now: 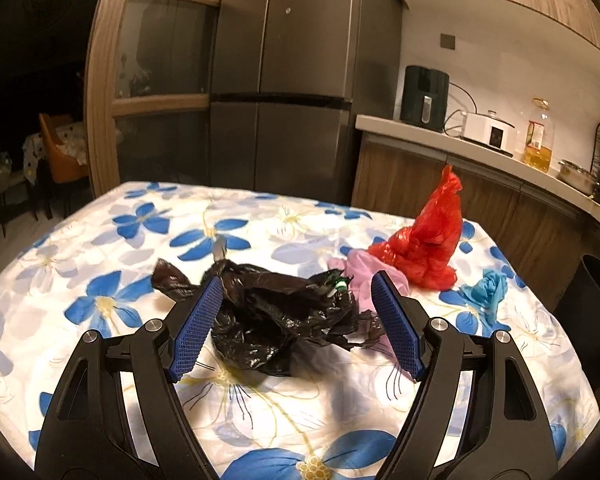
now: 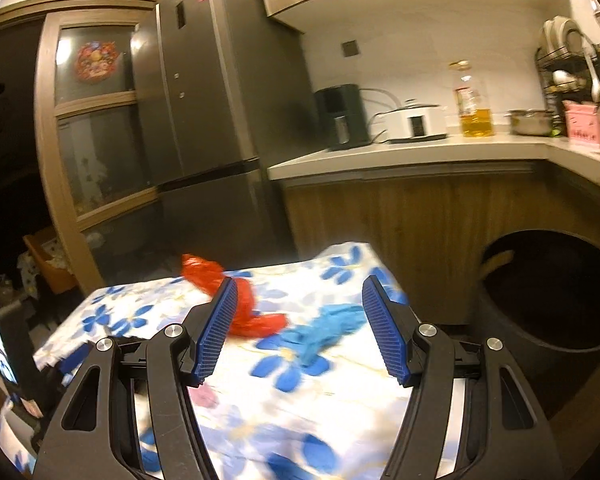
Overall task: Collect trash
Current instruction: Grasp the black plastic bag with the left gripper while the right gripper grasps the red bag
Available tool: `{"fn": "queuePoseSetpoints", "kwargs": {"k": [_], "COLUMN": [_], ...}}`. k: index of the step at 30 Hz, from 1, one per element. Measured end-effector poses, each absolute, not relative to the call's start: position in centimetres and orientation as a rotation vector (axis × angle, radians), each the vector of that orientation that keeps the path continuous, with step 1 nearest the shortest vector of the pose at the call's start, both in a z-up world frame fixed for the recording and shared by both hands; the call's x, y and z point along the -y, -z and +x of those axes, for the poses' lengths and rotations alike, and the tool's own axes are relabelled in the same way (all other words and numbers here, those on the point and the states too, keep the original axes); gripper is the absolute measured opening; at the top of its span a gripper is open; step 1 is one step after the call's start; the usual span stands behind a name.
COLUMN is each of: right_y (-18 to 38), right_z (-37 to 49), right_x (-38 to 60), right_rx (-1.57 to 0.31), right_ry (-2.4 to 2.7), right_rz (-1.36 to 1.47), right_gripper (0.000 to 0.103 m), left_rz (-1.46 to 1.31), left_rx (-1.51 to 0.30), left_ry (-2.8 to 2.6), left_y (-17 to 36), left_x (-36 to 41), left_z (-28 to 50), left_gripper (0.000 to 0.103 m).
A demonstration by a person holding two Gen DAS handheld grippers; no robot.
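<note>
A crumpled black plastic bag (image 1: 284,316) lies on the flowered tablecloth (image 1: 112,248), between the fingers of my open left gripper (image 1: 298,286), which do not touch it. Behind it lie a pink bag (image 1: 366,268), a red bag (image 1: 428,236) and a blue crumpled piece (image 1: 488,288). My right gripper (image 2: 298,292) is open and empty above the table's right part. The red bag (image 2: 236,296) sits just behind its left finger and the blue piece (image 2: 324,328) between its fingers, farther off. A dark round trash bin (image 2: 548,292) stands on the floor right of the table.
A kitchen counter (image 2: 420,152) runs behind with an air fryer (image 2: 342,116), a white cooker (image 2: 414,120), an oil bottle (image 2: 470,100) and a pot. A grey fridge (image 1: 284,76) stands beyond the table. The bin's edge shows in the left wrist view (image 1: 592,320).
</note>
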State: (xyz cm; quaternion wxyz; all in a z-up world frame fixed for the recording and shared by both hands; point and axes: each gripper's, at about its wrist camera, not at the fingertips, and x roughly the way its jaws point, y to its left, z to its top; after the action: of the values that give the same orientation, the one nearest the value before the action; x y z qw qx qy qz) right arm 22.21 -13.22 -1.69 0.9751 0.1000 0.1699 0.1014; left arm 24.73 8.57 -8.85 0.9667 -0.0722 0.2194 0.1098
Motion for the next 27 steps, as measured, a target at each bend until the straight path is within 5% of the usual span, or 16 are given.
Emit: {"fn": "queuePoseSetpoints", "kwargs": {"k": [6,16,27], "right_y": [1.7,3.2,5.4], "right_z": [24.5,28.4,32.0], "right_x": [8.9,5.0,2.5], "right_rx": [-0.330,-0.370,-0.415], "right_ry": [-0.255,-0.303,-0.296], "right_rz": [0.135,0.102,0.046], "right_gripper": [0.064,0.064,0.064], "left_rz": [-0.181,-0.249,-0.300], "left_rx": [-0.497,-0.569,-0.504], "left_ry": [-0.193,-0.141,-0.097], "left_y": [9.9,11.4,10.6], "left_x": [-9.2,-10.2,-10.8], "left_z": [25.5,26.4,25.1], "left_gripper": [0.061,0.009,0.001]}}
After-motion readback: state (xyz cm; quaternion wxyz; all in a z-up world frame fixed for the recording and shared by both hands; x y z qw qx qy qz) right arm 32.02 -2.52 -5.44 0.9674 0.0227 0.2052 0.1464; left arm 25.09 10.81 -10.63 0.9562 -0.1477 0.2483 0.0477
